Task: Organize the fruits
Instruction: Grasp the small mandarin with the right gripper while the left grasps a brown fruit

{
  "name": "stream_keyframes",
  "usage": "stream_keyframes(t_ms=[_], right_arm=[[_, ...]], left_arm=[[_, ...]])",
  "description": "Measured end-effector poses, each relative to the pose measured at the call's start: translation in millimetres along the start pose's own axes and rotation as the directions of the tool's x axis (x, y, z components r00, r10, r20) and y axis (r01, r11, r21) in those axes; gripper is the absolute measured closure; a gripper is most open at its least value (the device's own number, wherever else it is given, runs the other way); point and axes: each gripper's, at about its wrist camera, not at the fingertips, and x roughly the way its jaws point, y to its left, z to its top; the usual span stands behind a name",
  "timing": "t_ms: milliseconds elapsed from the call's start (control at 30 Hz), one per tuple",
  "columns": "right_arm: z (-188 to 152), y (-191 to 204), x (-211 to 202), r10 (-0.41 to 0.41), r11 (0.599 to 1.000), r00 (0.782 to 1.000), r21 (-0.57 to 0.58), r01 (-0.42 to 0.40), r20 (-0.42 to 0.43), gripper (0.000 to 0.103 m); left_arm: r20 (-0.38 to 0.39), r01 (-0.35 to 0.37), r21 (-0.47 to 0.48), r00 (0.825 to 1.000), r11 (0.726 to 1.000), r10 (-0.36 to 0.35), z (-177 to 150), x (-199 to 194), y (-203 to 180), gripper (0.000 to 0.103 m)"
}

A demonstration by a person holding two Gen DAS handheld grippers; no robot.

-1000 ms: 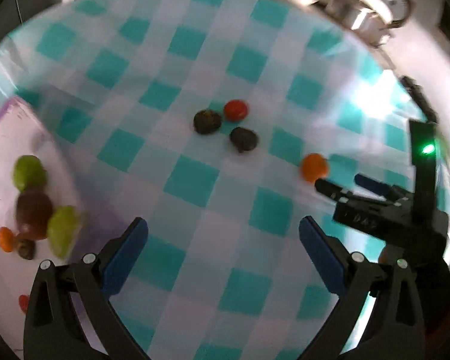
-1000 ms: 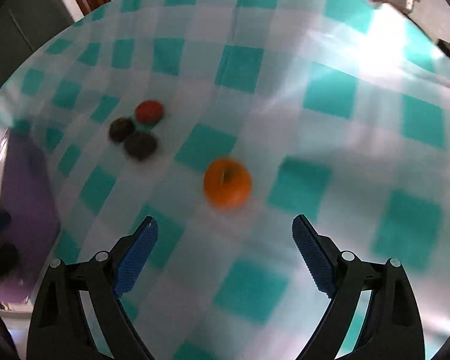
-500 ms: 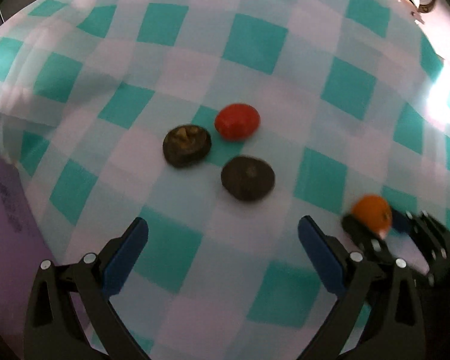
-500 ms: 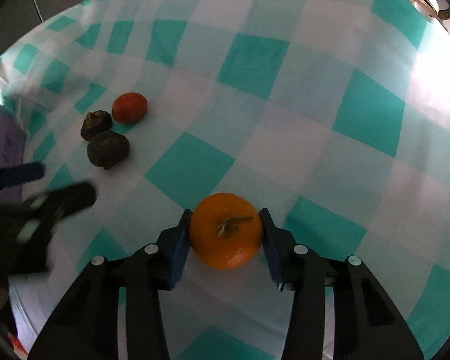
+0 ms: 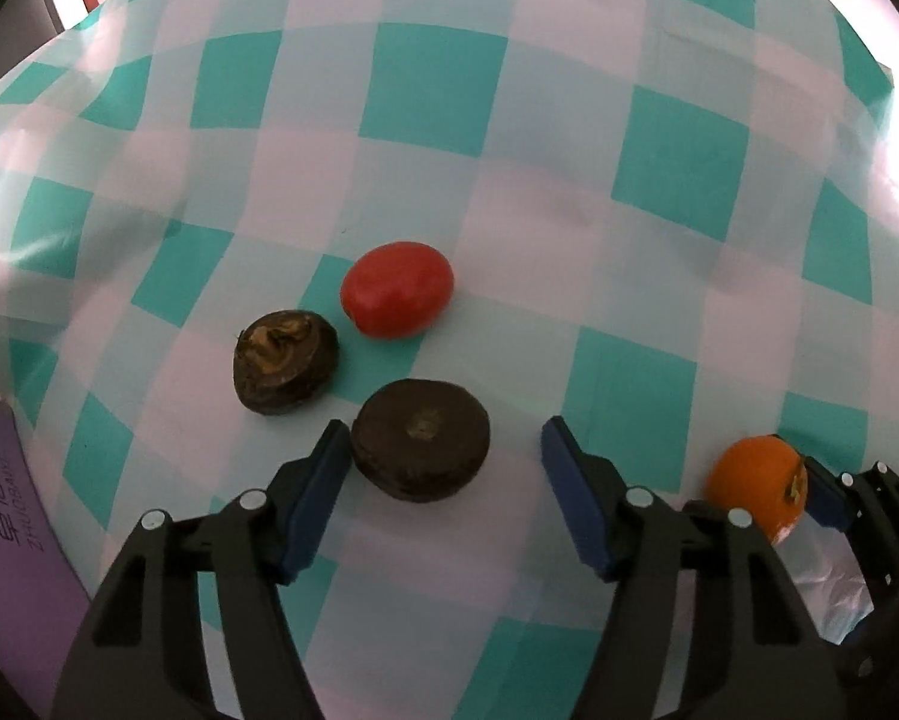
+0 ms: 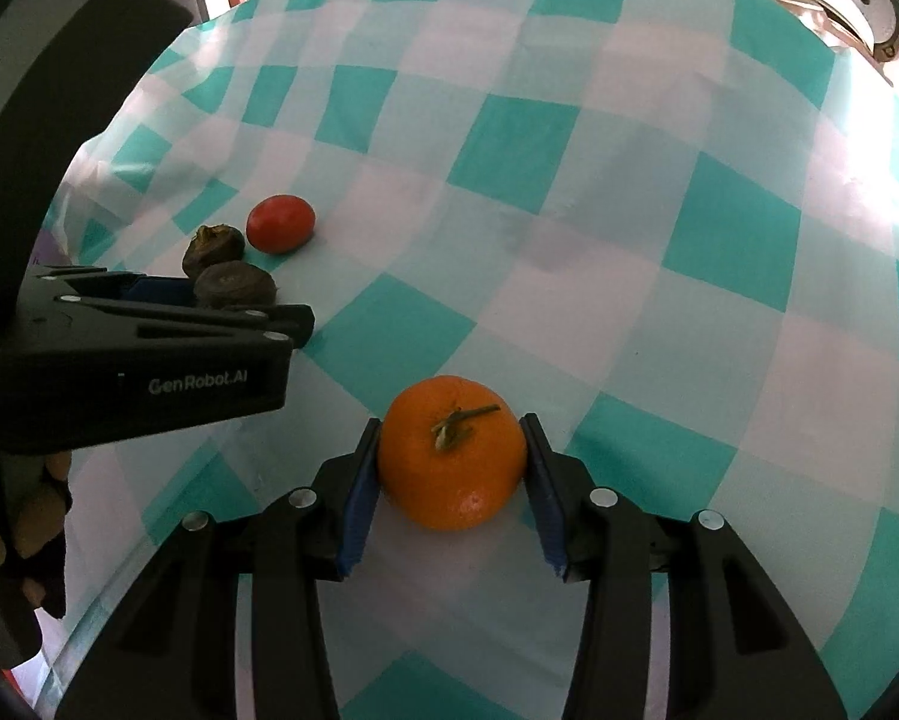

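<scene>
Both pads (image 6: pixel 360 480) against orange (image 6: pixel 452 453)

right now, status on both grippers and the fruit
Right hand-held gripper shut on orange. Left hand-held gripper open around dark fruit. Nothing blocking.

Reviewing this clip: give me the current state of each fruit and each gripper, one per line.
Orange: stem up, clamped between the right gripper's pads.
Right gripper: shut on the orange.
Left gripper: open, straddling the near dark fruit, left pad close to or touching it.
Near dark fruit: flat on the cloth, not gripped.
Far dark fruit: resting on the cloth, free.
Red fruit: lying on its side, free.
</scene>
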Motion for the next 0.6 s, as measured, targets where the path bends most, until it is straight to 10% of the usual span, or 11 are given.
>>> stream_keyframes(t_ms=[333,600], right_arm=[[-4.6,2.9,-3.0,-0.015,1.0,1.0,-0.013,0.015,-0.006,0.045],[5.7,-0.1,-0.3,-0.018,1.0,0.998,0.002,0.018,-0.066,0.059]], left_arm=[[0.006,0.002,0.004,1.0,1.0,-0.002,-1.7,-3.4,-2.8,0.041],[-0.023,0.086,-0.073,0.996,0.994,-0.088,9.8,-4.9,21.2,0.062]])
